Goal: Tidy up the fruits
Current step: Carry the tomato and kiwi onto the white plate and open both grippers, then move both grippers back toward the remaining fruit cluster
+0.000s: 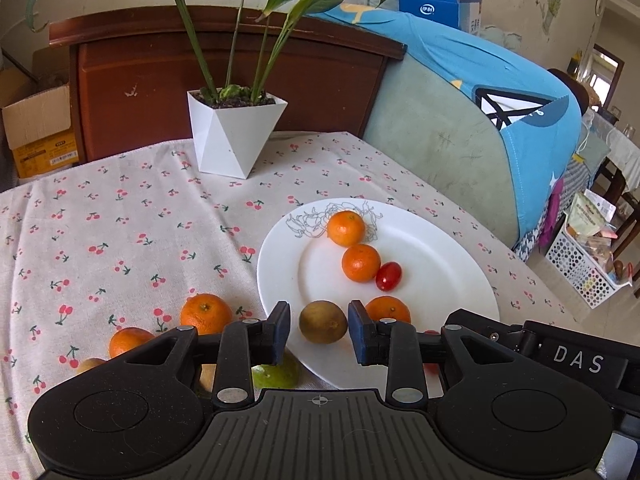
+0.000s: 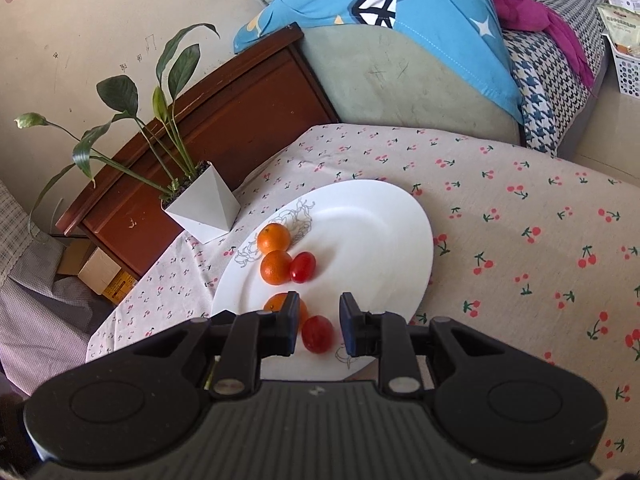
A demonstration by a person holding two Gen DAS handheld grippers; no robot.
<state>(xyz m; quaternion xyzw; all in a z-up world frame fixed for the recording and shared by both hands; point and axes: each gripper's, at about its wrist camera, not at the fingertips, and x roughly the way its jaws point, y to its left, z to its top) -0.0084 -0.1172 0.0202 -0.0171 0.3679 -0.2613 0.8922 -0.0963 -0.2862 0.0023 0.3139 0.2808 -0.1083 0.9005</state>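
Your left gripper [image 1: 319,331] has its jaws apart around a brownish-green fruit [image 1: 323,321] sitting on the near rim of the white plate [image 1: 440,264], not touching it. Your right gripper [image 2: 319,327] is spread too, straddling a cherry tomato [image 2: 317,333] on the plate's near side. Farther back are 3 mandarins [image 1: 361,263] and another tomato [image 1: 388,276], with 2 loose oranges [image 1: 205,312] on the cherry tablecloth [image 1: 120,220] to the left.
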